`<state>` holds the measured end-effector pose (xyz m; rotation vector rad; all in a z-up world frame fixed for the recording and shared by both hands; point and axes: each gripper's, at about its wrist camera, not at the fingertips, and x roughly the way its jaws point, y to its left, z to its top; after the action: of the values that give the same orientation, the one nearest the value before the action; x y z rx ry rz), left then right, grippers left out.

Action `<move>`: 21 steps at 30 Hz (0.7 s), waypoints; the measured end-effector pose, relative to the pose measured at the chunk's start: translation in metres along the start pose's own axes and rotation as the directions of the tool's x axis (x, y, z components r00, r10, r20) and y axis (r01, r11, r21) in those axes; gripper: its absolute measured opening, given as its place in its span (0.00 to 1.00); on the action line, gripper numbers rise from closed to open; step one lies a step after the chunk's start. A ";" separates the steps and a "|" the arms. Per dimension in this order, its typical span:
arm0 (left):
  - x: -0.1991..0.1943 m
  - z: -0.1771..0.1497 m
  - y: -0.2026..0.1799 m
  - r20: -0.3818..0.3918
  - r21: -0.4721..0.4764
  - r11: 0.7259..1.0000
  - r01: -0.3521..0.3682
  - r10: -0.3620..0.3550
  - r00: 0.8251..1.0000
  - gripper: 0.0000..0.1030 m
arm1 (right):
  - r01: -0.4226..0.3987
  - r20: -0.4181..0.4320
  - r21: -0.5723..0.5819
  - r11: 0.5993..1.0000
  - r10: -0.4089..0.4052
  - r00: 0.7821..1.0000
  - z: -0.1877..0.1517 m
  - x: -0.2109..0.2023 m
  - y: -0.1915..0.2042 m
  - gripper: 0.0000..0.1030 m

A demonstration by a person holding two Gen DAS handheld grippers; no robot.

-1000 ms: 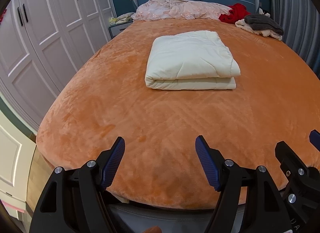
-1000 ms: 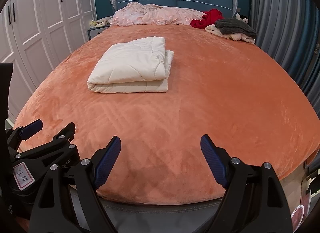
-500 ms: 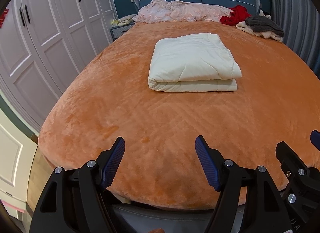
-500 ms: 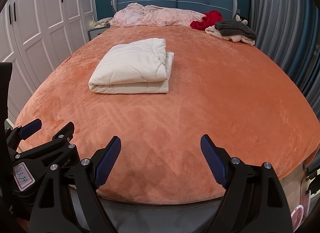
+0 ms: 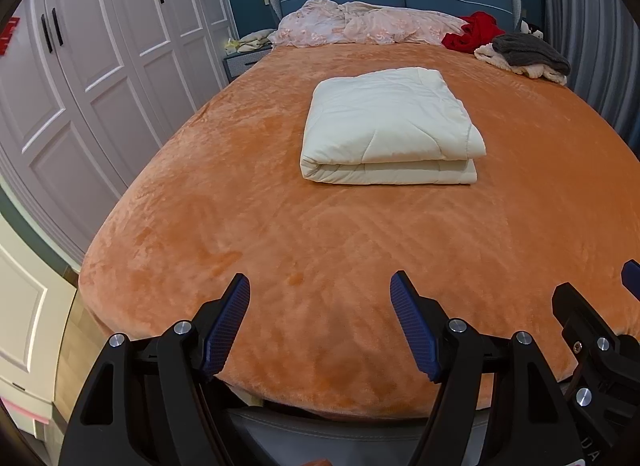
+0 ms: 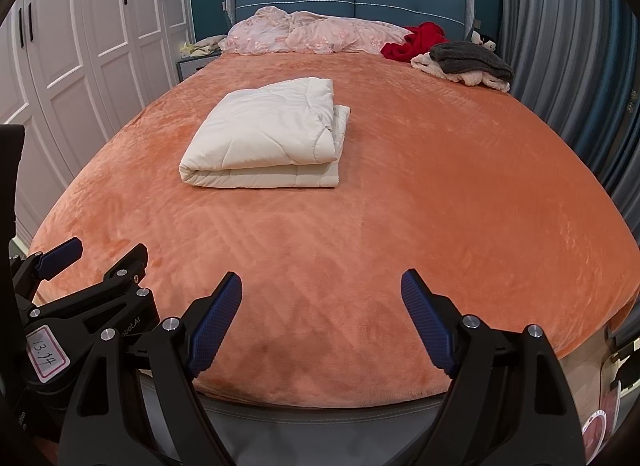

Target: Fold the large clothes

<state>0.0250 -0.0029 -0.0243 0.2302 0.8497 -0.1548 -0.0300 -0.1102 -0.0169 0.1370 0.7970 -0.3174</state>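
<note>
A cream quilted blanket (image 5: 388, 125) lies folded in a thick rectangle in the middle of the orange bed (image 5: 280, 234); it also shows in the right wrist view (image 6: 272, 137). My left gripper (image 5: 320, 306) is open and empty above the foot of the bed, far short of the blanket. My right gripper (image 6: 322, 302) is open and empty, also at the foot edge. The left gripper shows at the lower left of the right wrist view (image 6: 92, 262).
A pink floral duvet (image 5: 360, 25) lies crumpled at the blue headboard. A red garment (image 5: 472, 31) and a grey and cream pile (image 5: 528, 53) lie at the far right corner. White wardrobes (image 5: 100, 65) line the left; grey curtains (image 6: 580, 65) hang on the right.
Both grippers have drawn back slightly from the bed, so the folded blanket sits a little lower in both views. Both stay open and empty.
</note>
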 end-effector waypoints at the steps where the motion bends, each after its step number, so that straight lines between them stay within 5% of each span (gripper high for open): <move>1: 0.000 0.000 0.000 0.001 0.001 1.000 -0.002 0.002 1.000 0.68 | 0.001 0.000 -0.001 1.000 -0.001 1.000 0.000 -0.001 0.001 0.77; 21: -0.002 -0.002 0.001 0.006 0.010 1.000 -0.011 0.011 1.000 0.68 | 0.001 -0.002 0.005 1.000 -0.001 1.000 0.000 -0.003 0.001 0.77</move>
<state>0.0222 -0.0013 -0.0240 0.2436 0.8419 -0.1494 -0.0316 -0.1084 -0.0143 0.1420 0.7984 -0.3206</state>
